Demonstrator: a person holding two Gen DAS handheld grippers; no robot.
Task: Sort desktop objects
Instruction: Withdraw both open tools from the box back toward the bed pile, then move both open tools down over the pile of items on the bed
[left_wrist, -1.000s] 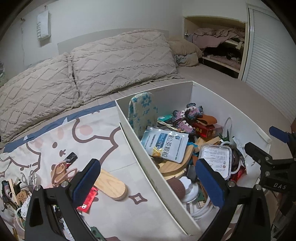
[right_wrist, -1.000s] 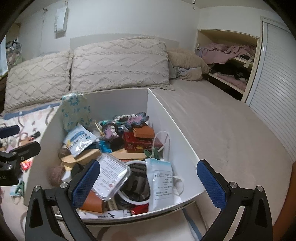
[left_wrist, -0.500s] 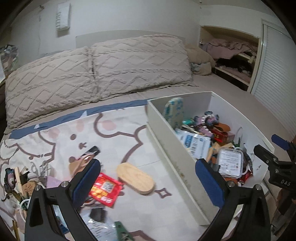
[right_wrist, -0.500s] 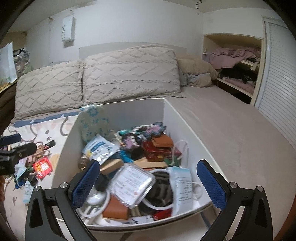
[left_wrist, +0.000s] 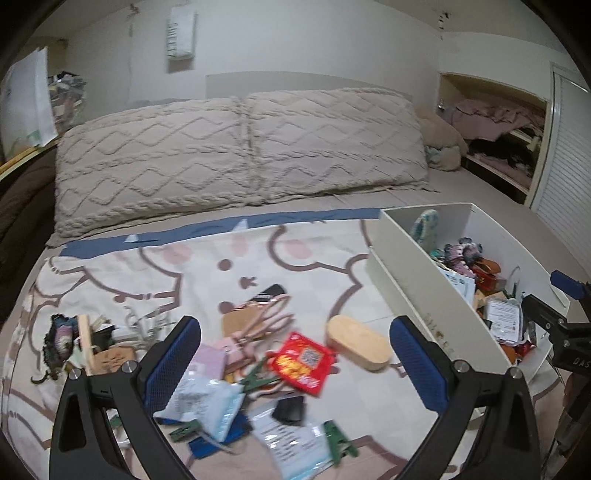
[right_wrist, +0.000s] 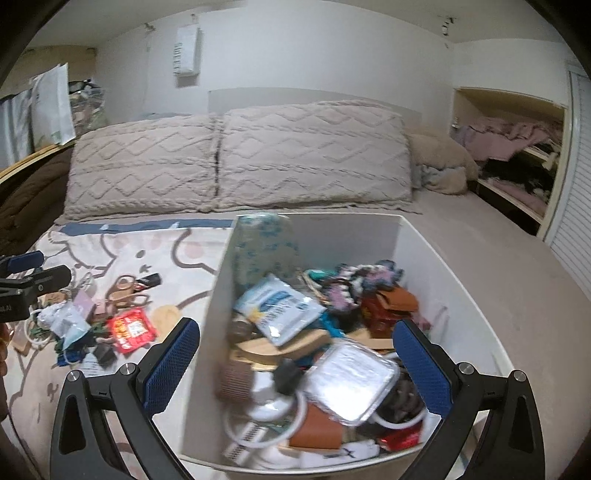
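Note:
A white box (right_wrist: 417, 236) full of small items stands on the bed; it also shows in the left wrist view (left_wrist: 406, 258). Loose items lie on a cartoon-print blanket (left_wrist: 184, 266): a red packet (left_wrist: 301, 363), a wooden oval piece (left_wrist: 358, 343), pink scissors (left_wrist: 266, 314), green clips and white pouches. My left gripper (left_wrist: 295, 365) is open and empty above the pile. My right gripper (right_wrist: 301, 363) is open and empty above the box, over a clear-lidded case (right_wrist: 351, 380) and a white-blue pouch (right_wrist: 280, 302).
Two large knit pillows (left_wrist: 240, 155) lie at the head of the bed. An open closet shelf (left_wrist: 495, 129) with clothes and a louvred door (left_wrist: 569, 177) are at the right. Bare bedsheet (right_wrist: 498, 277) lies right of the box.
My left gripper has swung left, from over the box to over the loose pile on the blanket. The right gripper view has drifted left and back a little; both stay open.

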